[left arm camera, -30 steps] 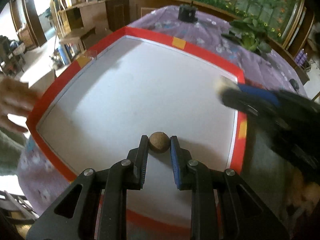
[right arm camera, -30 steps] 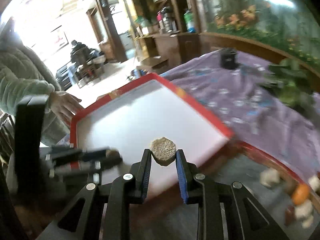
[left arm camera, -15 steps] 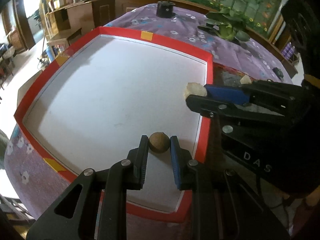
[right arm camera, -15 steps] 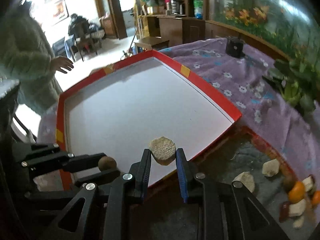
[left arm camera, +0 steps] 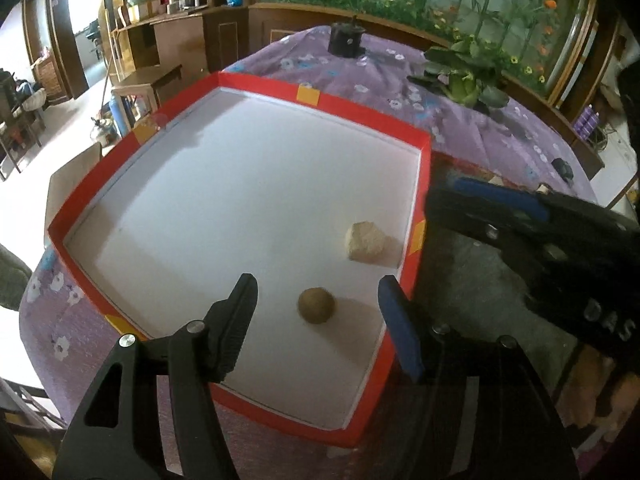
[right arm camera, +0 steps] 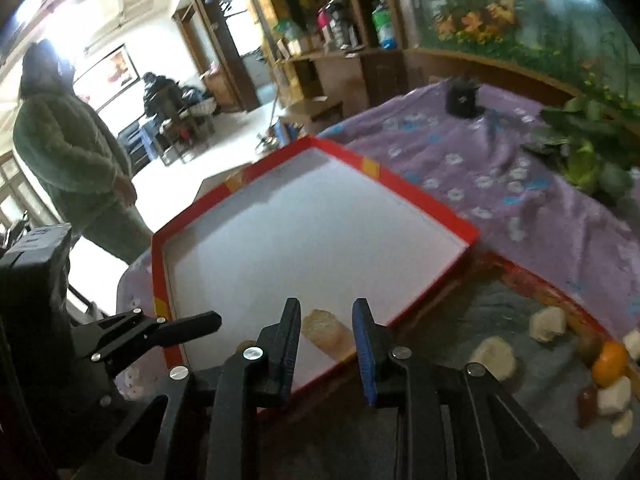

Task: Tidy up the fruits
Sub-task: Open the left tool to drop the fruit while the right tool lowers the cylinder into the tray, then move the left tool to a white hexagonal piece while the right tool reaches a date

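A small round brown fruit [left arm camera: 316, 305] lies on the white floor of the red-rimmed tray [left arm camera: 304, 94], between the spread fingers of my open left gripper [left arm camera: 318, 300]. A pale cut fruit chunk [left arm camera: 366, 241] lies near the tray's right rim; in the right wrist view it [right arm camera: 323, 328] sits between the open fingers of my right gripper [right arm camera: 326, 322]. The right gripper's fingers [left arm camera: 500, 200] show at the right in the left wrist view. The left gripper's finger [right arm camera: 180, 326] shows at the left in the right wrist view.
A dark tray [right arm camera: 520, 304] to the right holds several more pieces, pale chunks [right arm camera: 492, 358] and an orange one [right arm camera: 608, 364]. A purple flowered cloth [right arm camera: 480, 160] covers the table, with a plant [left arm camera: 464, 76] and a black object [left arm camera: 346, 40] at the back. A person in green [right arm camera: 76, 160] stands left.
Both grippers have opened. The brown fruit and the pale chunk, held before, now lie on the tray floor. Both grippers have drawn back a little.
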Available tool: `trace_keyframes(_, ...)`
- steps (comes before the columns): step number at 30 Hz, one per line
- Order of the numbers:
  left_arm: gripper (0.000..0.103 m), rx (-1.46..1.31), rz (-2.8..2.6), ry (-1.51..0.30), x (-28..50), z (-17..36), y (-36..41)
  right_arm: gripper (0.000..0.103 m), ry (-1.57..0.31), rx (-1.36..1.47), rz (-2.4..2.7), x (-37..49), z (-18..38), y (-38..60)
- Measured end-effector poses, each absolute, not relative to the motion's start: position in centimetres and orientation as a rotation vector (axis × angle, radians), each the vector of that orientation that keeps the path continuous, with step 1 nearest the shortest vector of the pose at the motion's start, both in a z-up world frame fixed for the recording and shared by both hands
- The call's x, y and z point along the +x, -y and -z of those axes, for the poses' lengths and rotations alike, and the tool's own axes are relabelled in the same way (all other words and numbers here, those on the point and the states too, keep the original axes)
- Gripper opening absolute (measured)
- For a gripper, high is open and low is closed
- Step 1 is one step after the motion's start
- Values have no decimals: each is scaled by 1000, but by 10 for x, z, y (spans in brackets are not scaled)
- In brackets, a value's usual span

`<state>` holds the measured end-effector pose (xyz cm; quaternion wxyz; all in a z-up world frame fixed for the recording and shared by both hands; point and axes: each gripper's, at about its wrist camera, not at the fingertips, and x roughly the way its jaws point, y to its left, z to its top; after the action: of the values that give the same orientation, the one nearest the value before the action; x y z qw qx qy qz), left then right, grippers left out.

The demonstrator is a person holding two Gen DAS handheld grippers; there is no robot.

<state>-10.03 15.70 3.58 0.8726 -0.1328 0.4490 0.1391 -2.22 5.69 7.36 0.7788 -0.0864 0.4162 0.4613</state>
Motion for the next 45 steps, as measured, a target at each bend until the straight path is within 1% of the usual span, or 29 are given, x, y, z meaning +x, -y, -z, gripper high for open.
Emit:
trace_keyframes(11,63,-227,-222,-886,-88,-53,-118,29,-862,-102,-804,-34,-80,28)
trace_keyframes(18,63,-195,-178,-871,-78,-55,-89,30,-874,-63,-705,-36,-70,71)
trace_keyframes(29,63,-158,-133,-892,-61,-47,-57,30,-881,-35,-595,-32,-55,107)
trace_keyframes(45,63,-157,-16,-955,-38,-37,-48,31,-898,18,-510,-17,-45,157)
